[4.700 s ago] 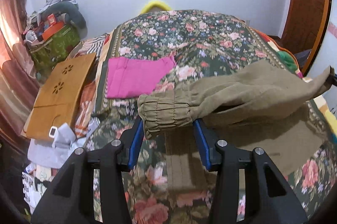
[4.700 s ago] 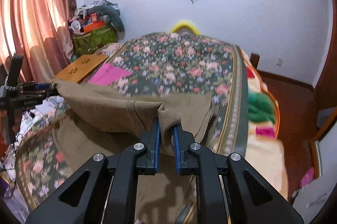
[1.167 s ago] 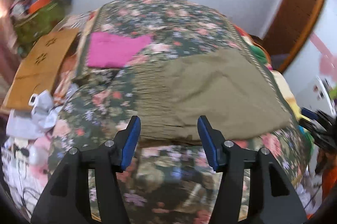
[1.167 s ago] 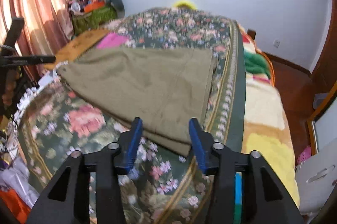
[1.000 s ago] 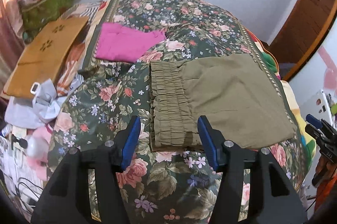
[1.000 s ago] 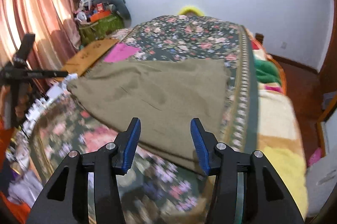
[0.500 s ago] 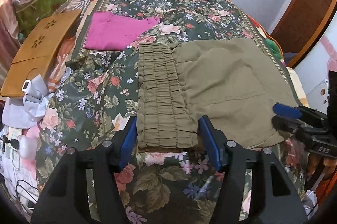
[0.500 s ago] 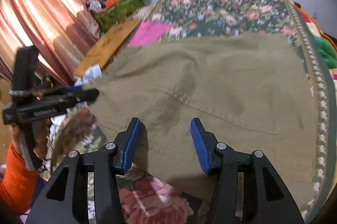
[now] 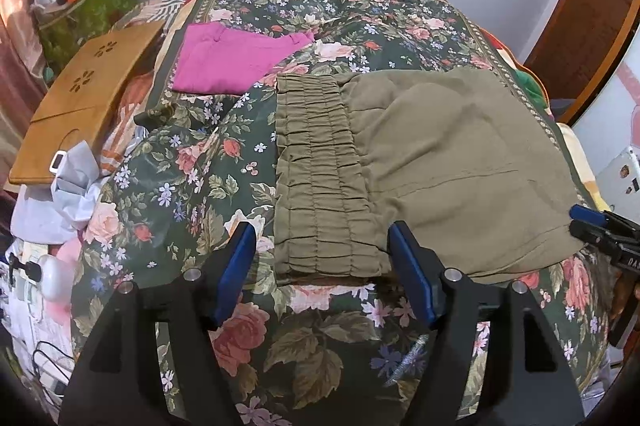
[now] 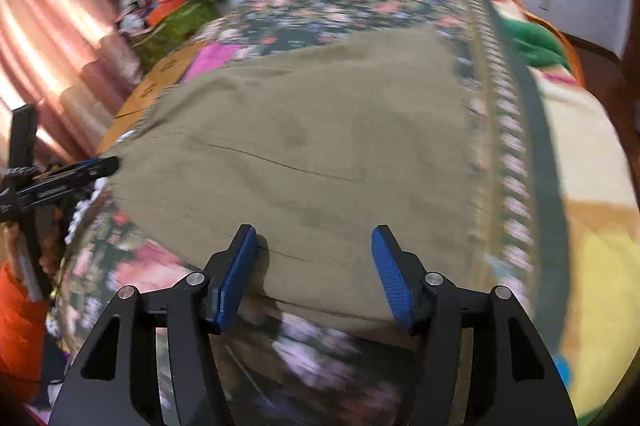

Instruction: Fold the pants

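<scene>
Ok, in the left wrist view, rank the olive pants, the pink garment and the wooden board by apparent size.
1. olive pants, clearly largest, though also nearest the camera.
2-3. wooden board and pink garment look alike; fisheye edge distortion makes ranking them unsure.

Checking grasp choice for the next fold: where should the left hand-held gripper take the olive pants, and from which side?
Grip the gathered waistband of the olive pants at its near corner, coming in low from the near bed edge. The open left hand-held gripper already straddles that corner, and the thick ruched band lies flat with its edge exposed, so it probably offers a firmer bite than the thin cloth.

Floral bed (image 9: 360, 10): olive pants (image 9: 420, 162), pink garment (image 9: 228, 62).
</scene>
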`<state>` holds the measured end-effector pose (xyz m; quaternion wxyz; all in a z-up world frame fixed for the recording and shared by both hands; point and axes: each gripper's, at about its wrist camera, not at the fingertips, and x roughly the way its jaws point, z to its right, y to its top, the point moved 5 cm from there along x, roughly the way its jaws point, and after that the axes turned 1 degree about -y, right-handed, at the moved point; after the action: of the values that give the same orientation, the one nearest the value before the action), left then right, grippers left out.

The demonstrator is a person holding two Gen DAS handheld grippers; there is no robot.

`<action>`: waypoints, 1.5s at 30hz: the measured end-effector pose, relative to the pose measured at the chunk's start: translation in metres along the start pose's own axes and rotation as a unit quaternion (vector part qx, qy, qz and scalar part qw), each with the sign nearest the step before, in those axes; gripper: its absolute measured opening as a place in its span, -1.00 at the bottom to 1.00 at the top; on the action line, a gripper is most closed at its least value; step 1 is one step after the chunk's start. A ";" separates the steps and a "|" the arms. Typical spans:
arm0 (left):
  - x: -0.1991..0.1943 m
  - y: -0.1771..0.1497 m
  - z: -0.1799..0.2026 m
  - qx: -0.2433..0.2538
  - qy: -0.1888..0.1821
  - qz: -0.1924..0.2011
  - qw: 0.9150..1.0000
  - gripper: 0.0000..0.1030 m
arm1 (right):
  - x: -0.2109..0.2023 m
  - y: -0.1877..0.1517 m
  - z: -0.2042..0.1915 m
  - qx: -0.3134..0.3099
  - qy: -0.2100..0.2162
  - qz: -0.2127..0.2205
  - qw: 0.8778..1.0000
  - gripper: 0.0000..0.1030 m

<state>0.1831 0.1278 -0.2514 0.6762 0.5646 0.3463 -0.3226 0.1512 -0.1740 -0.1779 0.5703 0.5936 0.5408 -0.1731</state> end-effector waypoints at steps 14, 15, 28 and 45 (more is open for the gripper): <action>-0.006 0.004 -0.004 -0.011 0.001 -0.014 1.000 0.44 | -0.042 -0.019 0.046 0.020 -0.059 0.007 0.998 0.08; -0.010 0.008 -0.004 -0.009 0.001 -0.011 1.000 0.44 | -0.045 -0.016 0.047 0.019 -0.061 0.011 0.998 0.08; -0.020 0.076 -0.007 0.015 0.035 0.033 0.999 0.45 | -0.056 0.071 0.037 -0.031 -0.056 0.094 0.993 0.13; 0.061 0.120 -0.025 0.007 0.031 -0.025 0.999 0.48 | 0.048 0.172 0.093 -0.021 -0.030 0.038 0.999 0.13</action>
<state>0.3130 0.1678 -0.2405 0.6525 0.5704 0.3792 -0.3242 0.3513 -0.1928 -0.1604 0.6045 0.5965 0.5040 -0.1575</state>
